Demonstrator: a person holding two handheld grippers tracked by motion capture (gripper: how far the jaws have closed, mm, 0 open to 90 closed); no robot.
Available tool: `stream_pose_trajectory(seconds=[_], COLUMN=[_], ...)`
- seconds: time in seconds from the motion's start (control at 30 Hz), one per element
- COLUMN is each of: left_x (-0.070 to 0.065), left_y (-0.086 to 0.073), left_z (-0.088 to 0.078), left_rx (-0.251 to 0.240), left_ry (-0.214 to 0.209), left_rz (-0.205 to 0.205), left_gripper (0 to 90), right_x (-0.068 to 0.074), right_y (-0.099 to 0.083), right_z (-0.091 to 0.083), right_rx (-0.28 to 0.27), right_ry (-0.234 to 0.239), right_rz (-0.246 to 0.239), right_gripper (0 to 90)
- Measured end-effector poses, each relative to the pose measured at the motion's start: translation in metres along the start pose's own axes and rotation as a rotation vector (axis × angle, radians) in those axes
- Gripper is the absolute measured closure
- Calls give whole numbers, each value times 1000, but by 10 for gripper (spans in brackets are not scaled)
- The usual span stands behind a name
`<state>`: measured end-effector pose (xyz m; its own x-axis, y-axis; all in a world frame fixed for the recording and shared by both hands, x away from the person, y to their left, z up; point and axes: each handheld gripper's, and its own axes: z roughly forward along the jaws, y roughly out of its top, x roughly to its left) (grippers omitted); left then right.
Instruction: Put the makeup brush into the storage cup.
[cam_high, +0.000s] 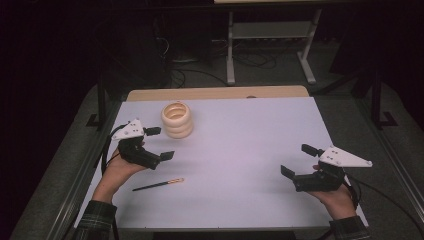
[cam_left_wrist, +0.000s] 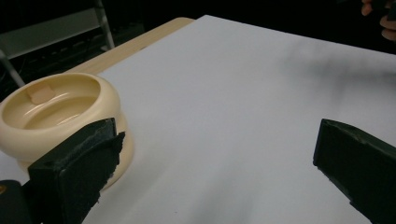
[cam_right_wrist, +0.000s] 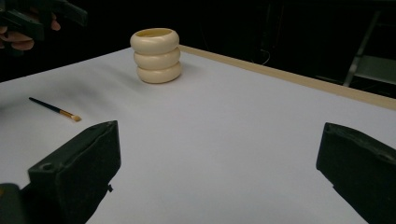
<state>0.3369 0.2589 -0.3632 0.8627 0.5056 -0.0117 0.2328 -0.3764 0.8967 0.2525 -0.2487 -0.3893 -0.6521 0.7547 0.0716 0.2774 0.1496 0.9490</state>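
both grippers wide open over the white table, nothing held

left gripper (cam_high: 159, 143) hovers at the table's left, jaws spread apart and empty, just beside the cream ribbed holder (cam_high: 177, 119), which stands upright near the far left edge. a thin brush (cam_high: 158, 184) lies flat on the table (cam_high: 240, 150), near the left hand and apart from the holder. right gripper (cam_high: 299, 160) sits at the right side, jaws parted too, gripping nothing, well apart from brush and holder.

Left tool (cam_high: 157, 143) wide open beside the cream ribbed holder (cam_high: 177, 120), thin brush (cam_high: 158, 184) just below it.
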Motion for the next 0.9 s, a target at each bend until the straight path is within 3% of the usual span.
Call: stream_pose_trajectory(seconds=[0.4,0.9], left_x=[-1,-4], left_y=[0,-4], left_z=[0,3], left_rx=[63,197], left_ry=[4,5], left_rz=[19,48], left_gripper=[3,3], right_x=[0,0], right_y=[0,0], right_z=[1,1], right_rx=[1,4], right_ry=[2,2], right_rz=[-3,-7], right_gripper=[0,0])
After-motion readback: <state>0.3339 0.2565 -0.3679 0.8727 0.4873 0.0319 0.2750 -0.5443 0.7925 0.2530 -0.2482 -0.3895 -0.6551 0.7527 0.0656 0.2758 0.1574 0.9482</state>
